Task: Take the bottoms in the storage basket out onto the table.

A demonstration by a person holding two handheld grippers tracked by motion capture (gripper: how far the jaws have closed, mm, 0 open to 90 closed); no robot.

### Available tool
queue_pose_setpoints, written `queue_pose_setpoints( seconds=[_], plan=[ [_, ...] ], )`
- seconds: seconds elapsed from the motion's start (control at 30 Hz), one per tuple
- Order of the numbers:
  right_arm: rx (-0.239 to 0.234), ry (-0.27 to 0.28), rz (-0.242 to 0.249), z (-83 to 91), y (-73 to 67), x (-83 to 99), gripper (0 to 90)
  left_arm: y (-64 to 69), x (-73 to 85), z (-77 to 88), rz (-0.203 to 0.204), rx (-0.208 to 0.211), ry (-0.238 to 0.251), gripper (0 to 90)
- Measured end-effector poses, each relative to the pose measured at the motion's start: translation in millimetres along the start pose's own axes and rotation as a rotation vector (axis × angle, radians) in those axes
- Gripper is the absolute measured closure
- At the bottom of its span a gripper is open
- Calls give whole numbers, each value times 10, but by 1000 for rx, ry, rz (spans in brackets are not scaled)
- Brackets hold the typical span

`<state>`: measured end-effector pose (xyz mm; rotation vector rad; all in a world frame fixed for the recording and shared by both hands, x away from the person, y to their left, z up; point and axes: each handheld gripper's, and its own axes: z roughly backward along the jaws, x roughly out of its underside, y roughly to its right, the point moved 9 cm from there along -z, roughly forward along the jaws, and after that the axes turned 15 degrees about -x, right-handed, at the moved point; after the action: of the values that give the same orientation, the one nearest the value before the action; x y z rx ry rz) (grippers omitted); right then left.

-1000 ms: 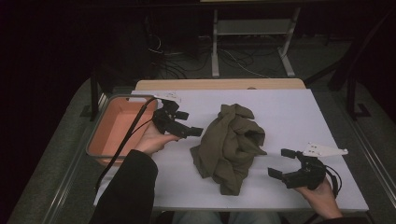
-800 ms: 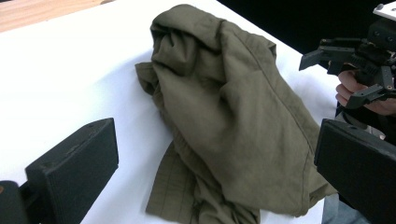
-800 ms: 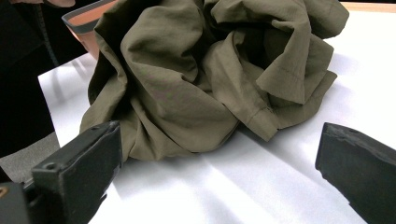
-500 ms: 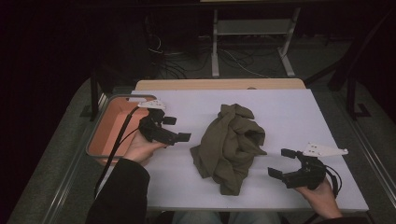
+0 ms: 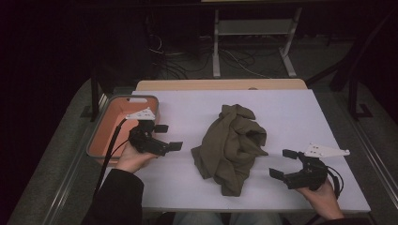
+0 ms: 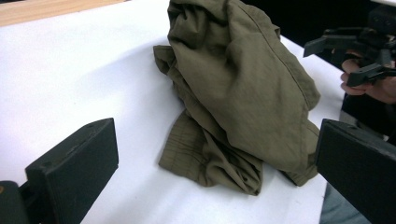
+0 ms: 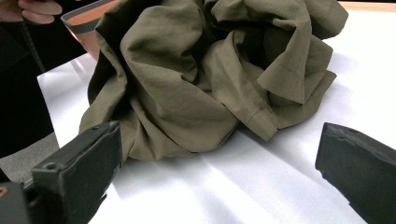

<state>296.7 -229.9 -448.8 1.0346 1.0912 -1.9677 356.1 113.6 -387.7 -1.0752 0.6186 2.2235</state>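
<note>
Both grippers are spread wide and hold nothing. With my left hand I keep the left gripper (image 5: pixel 167 137) near the left edge of the bench (image 5: pixel 291 108), just beside the orange tray (image 5: pixel 121 110) that sits at that edge, its jaws pointing toward the cloth (image 5: pixel 231 145). With my right hand I hold the right gripper (image 5: pixel 283 163) near the front right corner, jaws also turned toward the cloth and apart from it.

That cloth, an olive crumpled heap, lies about mid-bench, between the two grippers and touching neither. It stretches from the middle toward the front edge, with a folded hem at its near end.

From the left gripper view, the cloth (image 6: pixel 238 93) sits ahead between my two black jaws, piled high with a flat hem spreading onto the white top, and the right gripper (image 6: pixel 348 58) shows beyond it at the far right. From the right gripper view, the cloth (image 7: pixel 205 74) bulks close in front of the jaws, with a corner of the tray (image 7: pixel 86 18) behind it at upper left.
</note>
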Motion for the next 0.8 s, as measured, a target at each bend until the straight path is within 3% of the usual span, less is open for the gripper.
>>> queue_pose_setpoints(
  seconds=[0.27, 0.53, 0.67, 0.8],
  plan=[
    [1, -1, -1, -1, 6, 2, 3, -3, 127, 101, 0, -40, 25, 0],
    [3, 3, -5, 1, 13, 0, 3, -17, 329, 143, -5, -87, 20, 0],
    [4, 3, -5, 0, 13, 0, 3, -34, 442, 137, 27, -103, 33, 0],
    [4, 3, -5, 0, 14, 0, 3, -21, 537, 128, 22, -117, 25, 0]
  ],
)
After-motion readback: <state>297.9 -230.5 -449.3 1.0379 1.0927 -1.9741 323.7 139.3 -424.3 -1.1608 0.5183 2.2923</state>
